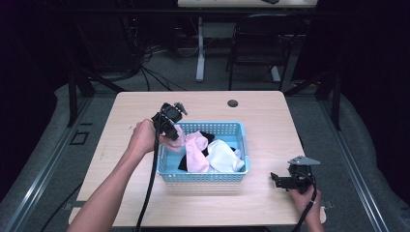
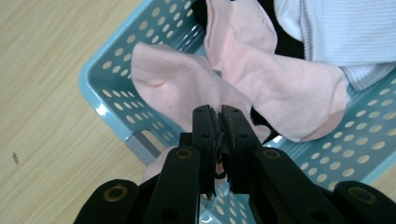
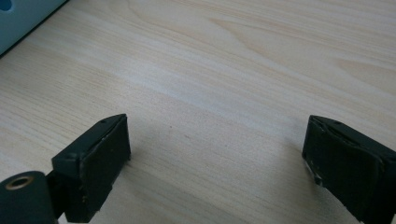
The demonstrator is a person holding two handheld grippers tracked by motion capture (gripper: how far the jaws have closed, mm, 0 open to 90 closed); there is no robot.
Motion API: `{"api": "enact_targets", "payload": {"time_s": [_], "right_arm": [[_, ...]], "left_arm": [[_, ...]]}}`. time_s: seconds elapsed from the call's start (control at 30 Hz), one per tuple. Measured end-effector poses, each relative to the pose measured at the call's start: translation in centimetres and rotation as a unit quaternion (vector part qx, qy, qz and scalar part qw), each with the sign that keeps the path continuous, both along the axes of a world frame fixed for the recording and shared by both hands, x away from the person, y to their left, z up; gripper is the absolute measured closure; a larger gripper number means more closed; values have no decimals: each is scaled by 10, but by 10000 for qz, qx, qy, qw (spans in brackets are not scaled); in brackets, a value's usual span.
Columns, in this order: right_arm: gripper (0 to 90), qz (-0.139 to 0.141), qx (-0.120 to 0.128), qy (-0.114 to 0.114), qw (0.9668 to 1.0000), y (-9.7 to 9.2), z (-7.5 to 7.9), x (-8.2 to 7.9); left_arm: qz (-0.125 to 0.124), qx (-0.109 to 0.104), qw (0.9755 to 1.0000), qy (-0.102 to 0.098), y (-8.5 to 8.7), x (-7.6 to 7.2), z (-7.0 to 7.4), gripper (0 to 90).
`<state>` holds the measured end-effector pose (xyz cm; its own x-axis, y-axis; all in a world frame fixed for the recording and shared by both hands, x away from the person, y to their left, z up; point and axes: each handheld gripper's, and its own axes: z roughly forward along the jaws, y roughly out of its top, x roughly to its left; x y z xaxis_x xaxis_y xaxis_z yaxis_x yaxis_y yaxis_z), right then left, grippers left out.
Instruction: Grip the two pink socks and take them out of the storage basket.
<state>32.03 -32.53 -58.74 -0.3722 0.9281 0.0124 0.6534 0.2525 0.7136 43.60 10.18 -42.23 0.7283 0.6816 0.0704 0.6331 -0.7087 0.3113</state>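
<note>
A light blue perforated basket [image 1: 203, 175] sits mid-table and holds pink, white and black socks. My left gripper [image 1: 173, 129] hovers over the basket's left end, shut on a pink sock [image 2: 177, 86] that hangs just above the basket's corner [image 2: 100, 109]. A second pink sock [image 2: 289, 88] lies beside it over black cloth, with a white ribbed sock [image 2: 345, 32] farther in. My right gripper [image 1: 276, 180] rests low on the table to the right of the basket, its jaws wide apart over bare wood [image 3: 215, 144] with nothing between them.
The wooden table [image 1: 270, 111] has a round cable hole [image 1: 233, 103] behind the basket. The basket's edge [image 3: 14, 14] shows at the top left of the right gripper view. A chair [image 1: 261, 43] and a table leg [image 1: 199, 48] stand beyond on the floor.
</note>
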Motion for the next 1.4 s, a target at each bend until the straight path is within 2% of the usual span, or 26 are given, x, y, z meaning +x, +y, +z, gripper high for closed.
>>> {"api": "enact_targets", "payload": {"time_s": [0.27,0.43,0.87,1.4], "right_arm": [[71,1,-3,2,10000,0,0,0],[71,-3,2,-2,10000,0,0,0],[71,0,-3,0,10000,0,0,0],[71,-5,1,-2,10000,0,0,0]], "left_arm": [[-26,-27,9999,-152,4,-5,19,842],[-45,-120,9998,-179,7,-7,25,842],[18,-1,9998,-186,16,-8,33,841],[267,-88,9990,-360,49,-12,55,841]]}}
